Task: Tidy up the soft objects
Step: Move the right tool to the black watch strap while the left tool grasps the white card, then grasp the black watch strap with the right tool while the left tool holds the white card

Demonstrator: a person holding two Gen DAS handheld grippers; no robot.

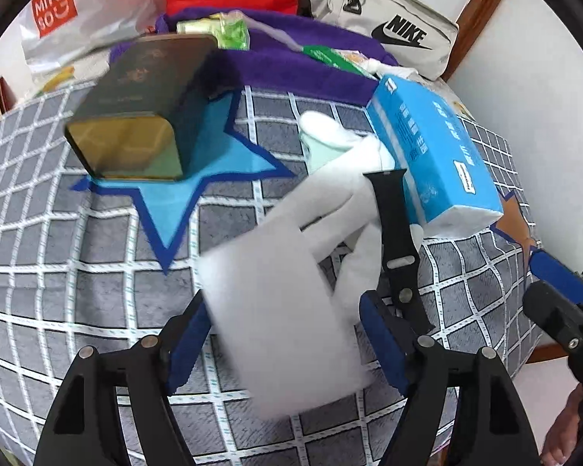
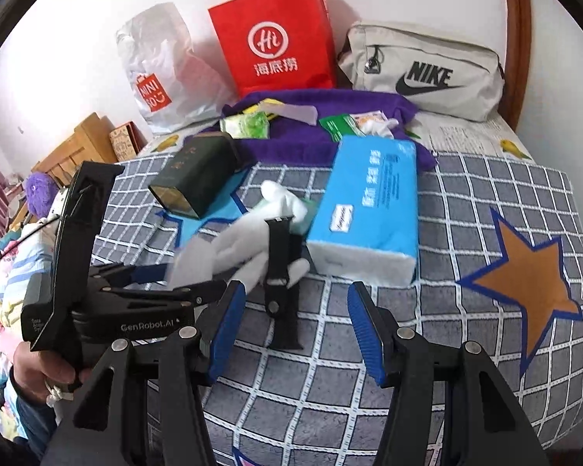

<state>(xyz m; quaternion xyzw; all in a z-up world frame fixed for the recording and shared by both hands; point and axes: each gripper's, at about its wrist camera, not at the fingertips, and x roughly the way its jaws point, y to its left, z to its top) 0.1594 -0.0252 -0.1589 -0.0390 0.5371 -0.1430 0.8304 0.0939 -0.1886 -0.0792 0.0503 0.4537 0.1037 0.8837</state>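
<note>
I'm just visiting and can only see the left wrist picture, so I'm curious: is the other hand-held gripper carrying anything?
Observer: No. The right hand-held gripper is open and empty; the black watch strap lies just ahead of its fingers.
Operator: Does the red bag have handles?
Observer: Yes, the red paper bag has white cord handles on top.
Operator: Anything off the bed's left side?
Observer: A fuzzy purple toy beside wooden furniture.
</note>
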